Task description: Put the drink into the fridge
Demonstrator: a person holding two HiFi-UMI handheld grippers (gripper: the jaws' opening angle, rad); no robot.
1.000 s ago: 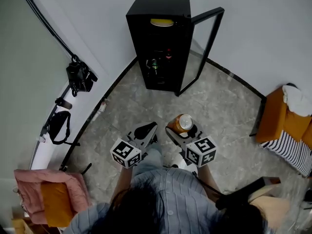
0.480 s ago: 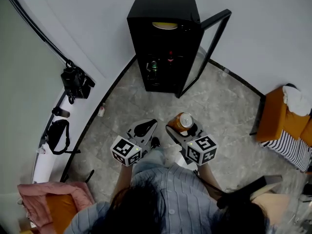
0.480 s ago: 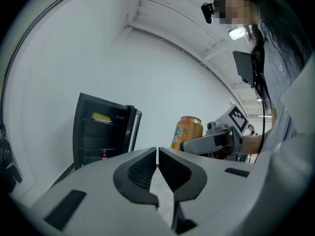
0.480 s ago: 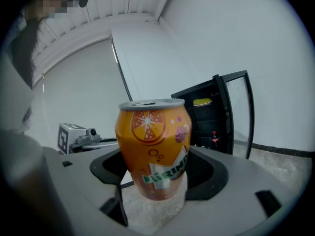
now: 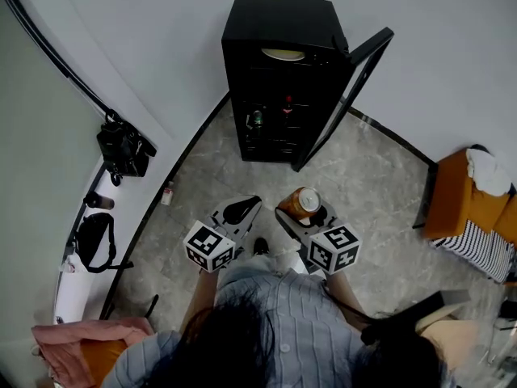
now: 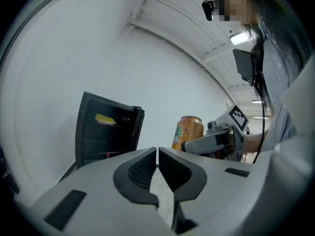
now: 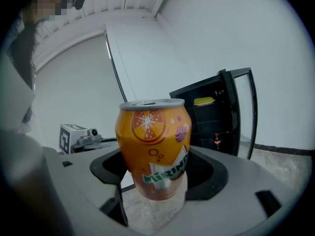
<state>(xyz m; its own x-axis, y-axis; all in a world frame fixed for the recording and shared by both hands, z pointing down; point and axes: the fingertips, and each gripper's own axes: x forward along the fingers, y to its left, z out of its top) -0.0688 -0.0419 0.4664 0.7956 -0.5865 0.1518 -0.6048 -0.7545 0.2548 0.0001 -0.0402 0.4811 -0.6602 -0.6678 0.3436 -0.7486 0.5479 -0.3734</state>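
Stone floor point(image 5: 371, 184), open fridge point(image 5: 275, 23), right tongs point(image 5: 299, 215) clamp upright can point(image 5: 304, 201), left tongs point(image 5: 242, 210) together

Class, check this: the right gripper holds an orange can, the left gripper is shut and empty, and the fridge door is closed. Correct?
No: the door stands open, as the head view shows. The right gripper holds the can; the left gripper is shut, empty.

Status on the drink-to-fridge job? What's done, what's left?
Done: the door of the black mini fridge stands open, and the orange Mirinda can is off the floor.
In hand: the right gripper is shut on the can, holding it upright. The left gripper is shut and empty.
Left: the fridge stands ahead across the floor, so carry the can there, set it inside and release.
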